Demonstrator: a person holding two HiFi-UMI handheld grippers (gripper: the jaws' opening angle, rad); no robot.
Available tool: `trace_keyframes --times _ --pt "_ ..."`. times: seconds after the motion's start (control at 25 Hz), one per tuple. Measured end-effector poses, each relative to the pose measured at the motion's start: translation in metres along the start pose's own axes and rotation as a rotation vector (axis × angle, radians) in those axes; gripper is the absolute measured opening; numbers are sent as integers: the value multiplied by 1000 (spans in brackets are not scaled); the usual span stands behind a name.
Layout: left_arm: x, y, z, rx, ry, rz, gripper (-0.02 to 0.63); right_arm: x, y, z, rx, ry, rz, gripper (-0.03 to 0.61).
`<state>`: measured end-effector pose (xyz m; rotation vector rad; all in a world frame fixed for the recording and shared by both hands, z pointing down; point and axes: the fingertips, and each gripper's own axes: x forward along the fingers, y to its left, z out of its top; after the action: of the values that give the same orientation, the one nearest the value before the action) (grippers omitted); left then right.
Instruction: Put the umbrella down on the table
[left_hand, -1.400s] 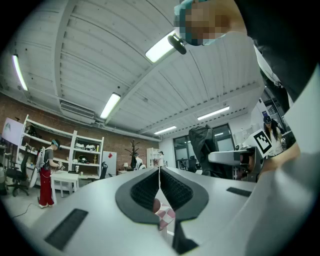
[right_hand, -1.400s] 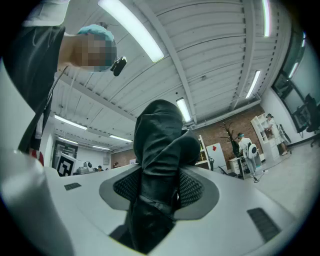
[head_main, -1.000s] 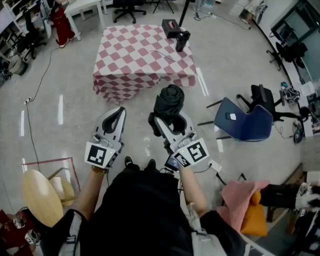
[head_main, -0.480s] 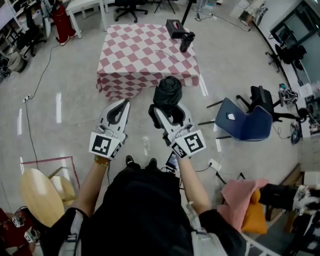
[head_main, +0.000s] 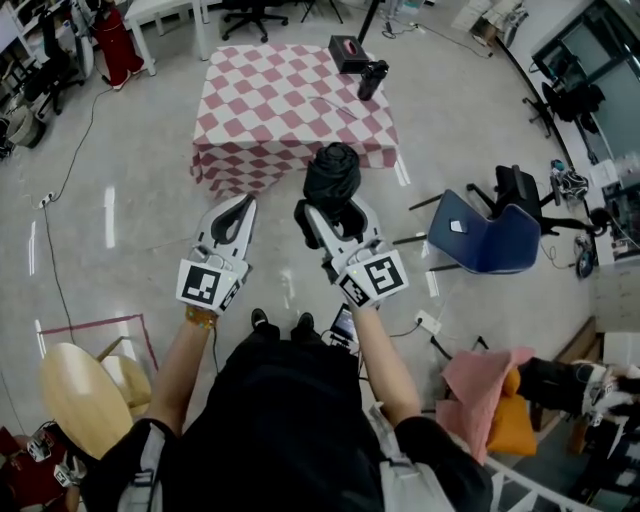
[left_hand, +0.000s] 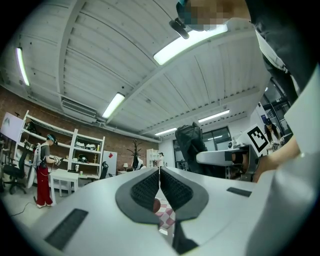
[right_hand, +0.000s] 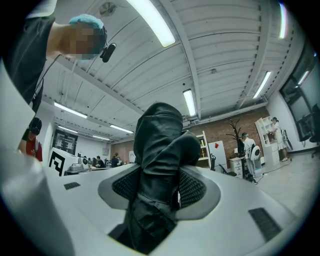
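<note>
While my right gripper (head_main: 332, 214) is clamped on the folded umbrella (head_main: 333, 170), standing upright, the desk (head_main: 270, 100) sits well ahead. Left gripper (head_main: 241, 205) is closed, empty.

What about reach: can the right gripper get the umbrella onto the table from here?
Probably not yet: the right gripper, shut on the umbrella, sits short of the table; path looks clear.

Umbrella (head_main: 333, 175) closer to table (head_main: 270, 100) — slightly.
</note>
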<state>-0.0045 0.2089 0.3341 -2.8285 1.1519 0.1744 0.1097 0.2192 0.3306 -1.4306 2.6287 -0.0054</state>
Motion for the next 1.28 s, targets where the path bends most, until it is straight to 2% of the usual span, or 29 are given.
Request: trace_keyframes --times 0.36,0.64,1.28 --pt "-16 21 2 1 -13 -17 17 15 22 1 -6 -1 -20 213" --pt "-8 22 -5 2 -3 -15 16 20 13 -1 -8 -3 -19 213" --pt "83 8 -25 50 62 41 17 39 -94 -8 58 -36 29 212"
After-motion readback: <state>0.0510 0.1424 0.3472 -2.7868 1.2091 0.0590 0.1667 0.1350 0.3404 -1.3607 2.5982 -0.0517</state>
